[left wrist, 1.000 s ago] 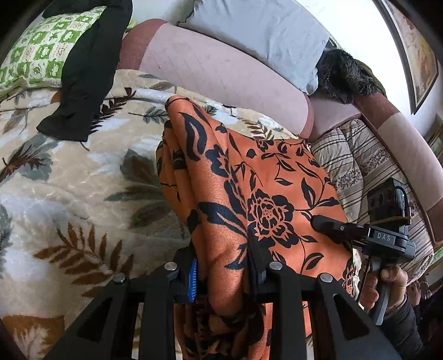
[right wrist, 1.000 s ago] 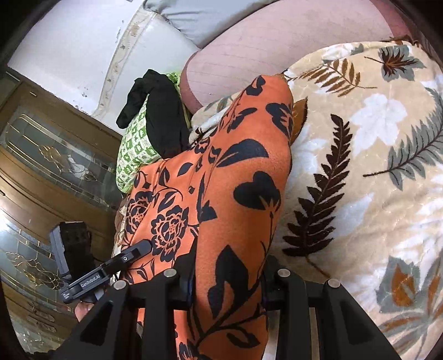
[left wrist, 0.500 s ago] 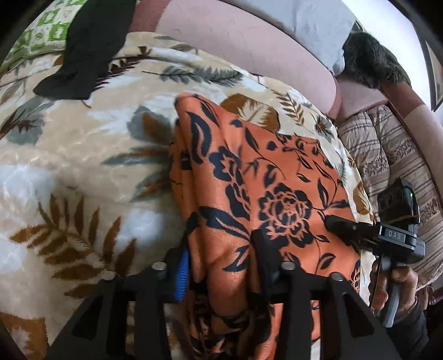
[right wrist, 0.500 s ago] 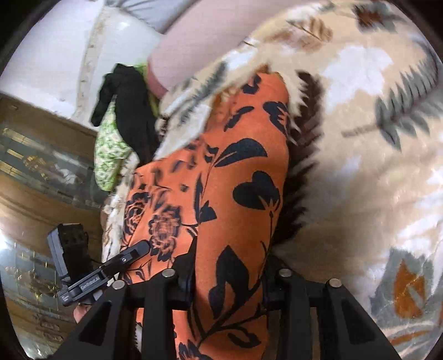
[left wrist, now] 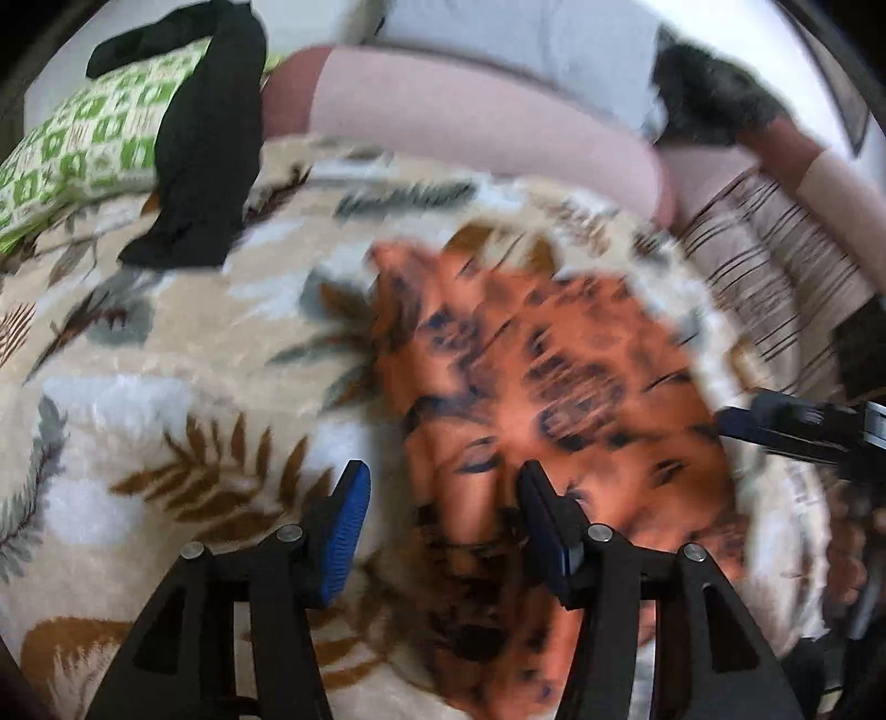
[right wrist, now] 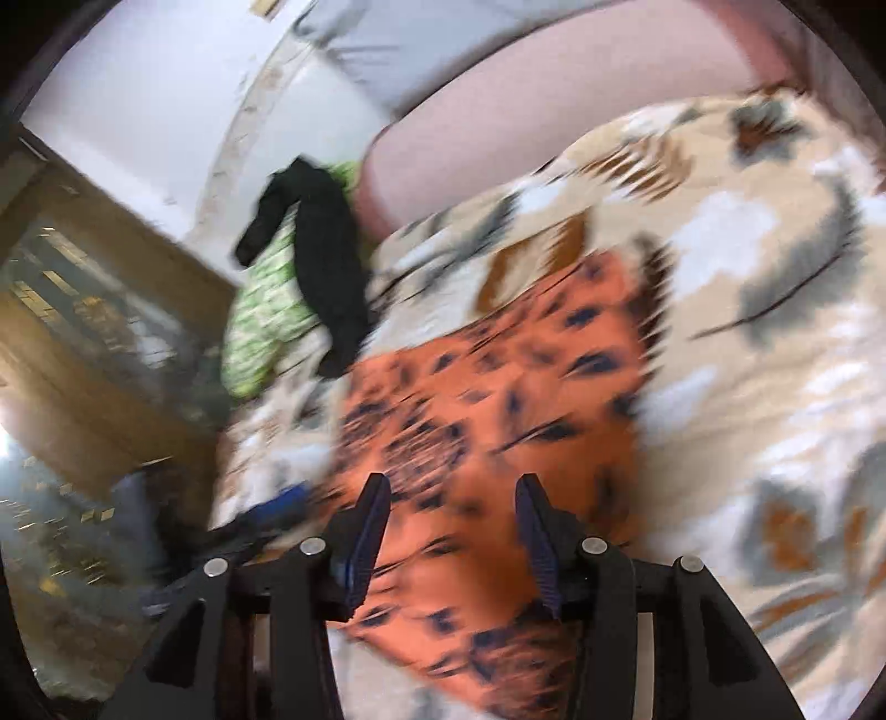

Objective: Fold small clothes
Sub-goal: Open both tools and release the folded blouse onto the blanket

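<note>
An orange cloth with black flowers (left wrist: 554, 387) lies folded on the leaf-print blanket (left wrist: 166, 387); both views are motion-blurred. My left gripper (left wrist: 443, 498) is open above the cloth's near left edge, nothing between its blue pads. My right gripper (right wrist: 451, 515) is open above the cloth (right wrist: 498, 399), empty too. The right gripper shows at the right edge of the left wrist view (left wrist: 803, 426). The left gripper is a dark blur at lower left in the right wrist view (right wrist: 260, 520).
A black garment (left wrist: 205, 155) drapes over a green-checked pillow (left wrist: 83, 144) at the back left. A pink bolster (left wrist: 470, 116) and grey pillow (left wrist: 526, 33) line the back. A striped cushion (left wrist: 775, 277) is at right. A wooden cabinet (right wrist: 83, 332) stands left.
Both grippers have opened and let go of the orange cloth, which now lies on the blanket. Both have pulled back and up from it.
</note>
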### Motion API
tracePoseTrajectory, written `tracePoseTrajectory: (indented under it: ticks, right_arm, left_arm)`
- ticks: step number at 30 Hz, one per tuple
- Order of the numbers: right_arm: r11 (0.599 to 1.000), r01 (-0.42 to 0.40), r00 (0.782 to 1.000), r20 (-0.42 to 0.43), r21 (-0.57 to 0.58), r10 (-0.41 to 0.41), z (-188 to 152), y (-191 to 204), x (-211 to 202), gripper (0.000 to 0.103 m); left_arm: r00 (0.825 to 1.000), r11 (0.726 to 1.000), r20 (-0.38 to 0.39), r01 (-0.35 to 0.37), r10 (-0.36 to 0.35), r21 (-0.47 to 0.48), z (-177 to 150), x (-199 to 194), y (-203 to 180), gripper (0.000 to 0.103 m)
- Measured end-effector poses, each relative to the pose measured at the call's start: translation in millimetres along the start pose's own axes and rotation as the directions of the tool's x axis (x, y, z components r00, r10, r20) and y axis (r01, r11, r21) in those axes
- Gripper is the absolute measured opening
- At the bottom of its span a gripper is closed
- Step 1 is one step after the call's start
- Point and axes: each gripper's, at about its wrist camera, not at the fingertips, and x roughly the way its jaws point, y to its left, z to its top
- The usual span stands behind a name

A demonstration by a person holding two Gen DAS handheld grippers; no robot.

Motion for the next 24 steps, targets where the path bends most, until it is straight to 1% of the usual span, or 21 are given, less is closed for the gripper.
tracePoseTrajectory:
  ticks: [1,2,3,5,7,9,10,11,12,13,14,15,16,17,18,19,20,21,23,24]
  right_arm:
    - [1.0,0.023,0.999,-0.025,-0.003,-0.024,-3.5,-2.3,9.0,0.055]
    - [0.999,0.053,0.997,-0.055,0.006,-0.053,-7.8,-9.1,18.5,0.055]
    - [0.998,0.062,0.996,-0.073,0.028,-0.06,-11.0,-17.4,25.8,0.056]
    - [0.997,0.042,0.998,-0.045,0.06,-0.039,-11.0,-19.5,21.9,0.055]
    - [0.999,0.031,0.999,-0.025,0.033,-0.03,-10.2,-10.0,13.8,0.056]
    - [1.0,0.011,1.0,-0.028,0.014,-0.01,-13.2,-3.2,10.3,0.056]
    - [1.0,0.006,0.999,-0.036,0.012,-0.006,-16.1,-4.0,11.4,0.057]
    - [1.0,0.019,0.999,-0.046,0.016,-0.019,-19.3,-8.3,15.4,0.06]
    - [0.999,0.028,0.998,-0.053,0.027,-0.027,-21.9,-14.2,19.8,0.061]
    - [0.998,0.027,0.998,-0.052,0.053,-0.024,-23.6,-21.5,23.4,0.061]
    - [0.997,0.027,0.999,-0.041,0.071,-0.024,-23.5,-23.2,23.7,0.06]
    - [0.996,0.046,0.999,-0.026,0.074,-0.044,-23.0,-18.3,19.3,0.06]
    - [0.995,0.083,0.997,-0.008,0.048,-0.083,-23.0,-8.5,14.7,0.06]
    - [0.991,0.131,0.991,0.02,-0.008,-0.13,-24.7,6.0,6.9,0.061]
    - [0.987,0.154,0.987,0.046,-0.048,-0.152,-26.9,17.2,-0.4,0.061]
    - [0.983,0.168,0.984,0.07,-0.068,-0.163,-29.7,25.5,-7.6,0.061]
    - [0.979,0.19,0.978,0.097,-0.077,-0.182,-34.8,32.4,-16.4,0.065]
    - [0.97,0.229,0.968,0.124,-0.085,-0.217,-43.0,36.7,-27.0,0.069]
    - [0.945,0.31,0.943,0.163,-0.105,-0.291,-56.9,48.9,-39.4,0.071]
    - [0.93,0.35,0.929,0.168,-0.112,-0.33,-65.2,54.3,-43.8,0.077]
  left_arm:
    - [1.0,1.0,-0.011,-0.012,0.012,-0.01,-1.7,6.2,4.3,0.059]
    - [1.0,1.0,-0.012,-0.005,0.005,-0.023,-2.5,8.5,7.3,0.062]
    - [1.0,0.999,-0.009,0.001,-0.002,-0.037,-3.2,6.8,10.5,0.063]
    - [1.0,0.999,0.007,0.001,-0.001,-0.038,-2.6,-1.3,10.9,0.063]
    - [1.0,1.0,0.027,0.01,-0.01,-0.023,-1.3,-12.1,7.5,0.063]
    - [0.999,1.0,0.047,0.027,-0.027,-0.014,-3.6,-19.1,3.5,0.063]
    - [0.999,1.0,0.049,0.023,-0.023,-0.005,-5.4,-19.2,1.1,0.063]
    - [0.999,1.0,0.032,0.007,-0.007,0.006,-7.2,-14.3,-0.6,0.063]
    - [1.0,1.0,0.003,-0.014,0.014,0.011,-9.2,-7.1,-0.9,0.065]
    - [0.999,0.999,-0.035,-0.034,0.034,0.006,-10.1,2.1,-0.1,0.067]
    - [0.997,0.999,-0.069,-0.043,0.042,-0.021,-10.9,10.0,2.7,0.07]
    - [0.997,0.997,-0.071,-0.04,0.036,-0.06,-11.0,9.1,5.3,0.07]
    - [0.998,0.996,-0.057,-0.046,0.041,-0.072,-10.2,2.7,4.3,0.07]
    - [0.998,0.996,-0.04,-0.054,0.052,-0.066,-9.6,-3.5,1.6,0.07]
    - [0.997,0.996,-0.022,-0.07,0.069,-0.053,-9.6,-11.7,-2.9,0.07]
    - [0.996,0.996,-0.009,-0.083,0.083,-0.043,-10.5,-19.7,-7.2,0.07]
    - [0.995,0.995,0.003,-0.095,0.095,-0.037,-12.3,-29.5,-11.4,0.07]
    - [0.995,0.994,0.011,-0.099,0.099,-0.036,-14.7,-36.3,-13.0,0.072]
    - [0.992,0.991,0.025,-0.125,0.126,-0.048,-20.8,-53.2,-17.8,0.078]
    - [0.99,0.989,0.036,-0.135,0.137,-0.053,-23.8,-60.8,-18.4,0.079]
